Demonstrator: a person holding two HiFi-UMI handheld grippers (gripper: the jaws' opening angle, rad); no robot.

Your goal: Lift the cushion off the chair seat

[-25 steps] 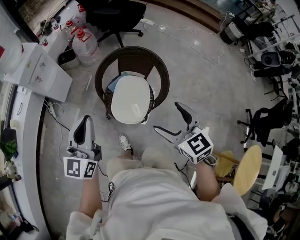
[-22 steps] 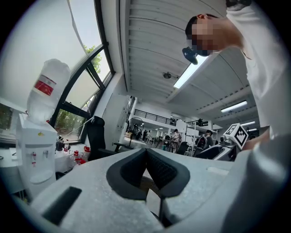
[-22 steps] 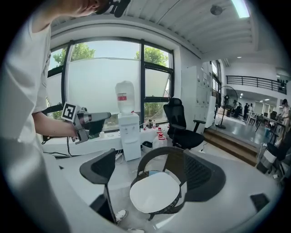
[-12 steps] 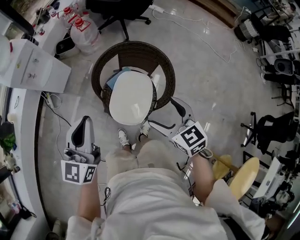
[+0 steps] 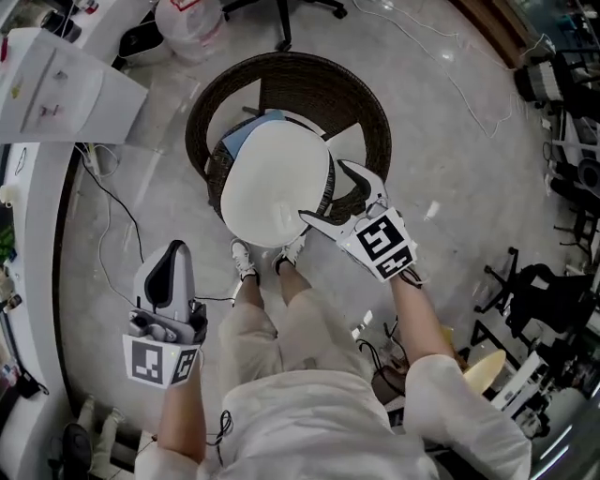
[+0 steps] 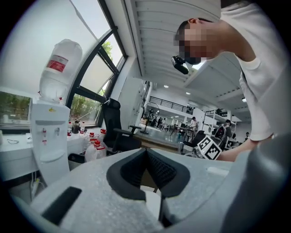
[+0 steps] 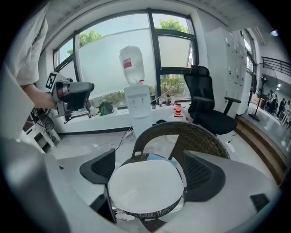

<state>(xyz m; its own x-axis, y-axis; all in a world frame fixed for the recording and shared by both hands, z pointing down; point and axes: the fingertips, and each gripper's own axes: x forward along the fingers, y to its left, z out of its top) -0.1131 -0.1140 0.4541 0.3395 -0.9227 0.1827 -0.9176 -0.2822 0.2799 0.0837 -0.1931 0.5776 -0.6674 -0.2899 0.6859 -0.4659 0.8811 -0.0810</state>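
A round white cushion (image 5: 275, 183) lies on the seat of a dark wicker chair (image 5: 309, 89), with something blue (image 5: 258, 122) showing under its far edge. My right gripper (image 5: 326, 192) is open at the cushion's front right edge. In the right gripper view the cushion (image 7: 145, 186) sits between the two spread fingers of that gripper (image 7: 150, 168), and I cannot tell whether they touch it. My left gripper (image 5: 173, 251) is shut and empty, held low at the left, away from the chair. In its own view the left gripper (image 6: 147, 157) points out into the room.
A white water dispenser (image 5: 56, 94) stands left of the chair, with a water bottle (image 5: 192, 14) behind it. Cables (image 5: 112, 202) run over the floor at the left. The person's feet (image 5: 246, 262) are just in front of the chair. Black office chairs (image 5: 553, 281) stand at the right.
The person has stepped up to the chair. My right gripper has moved forward, still open, to the cushion's front right edge. The left gripper stays shut at the side.
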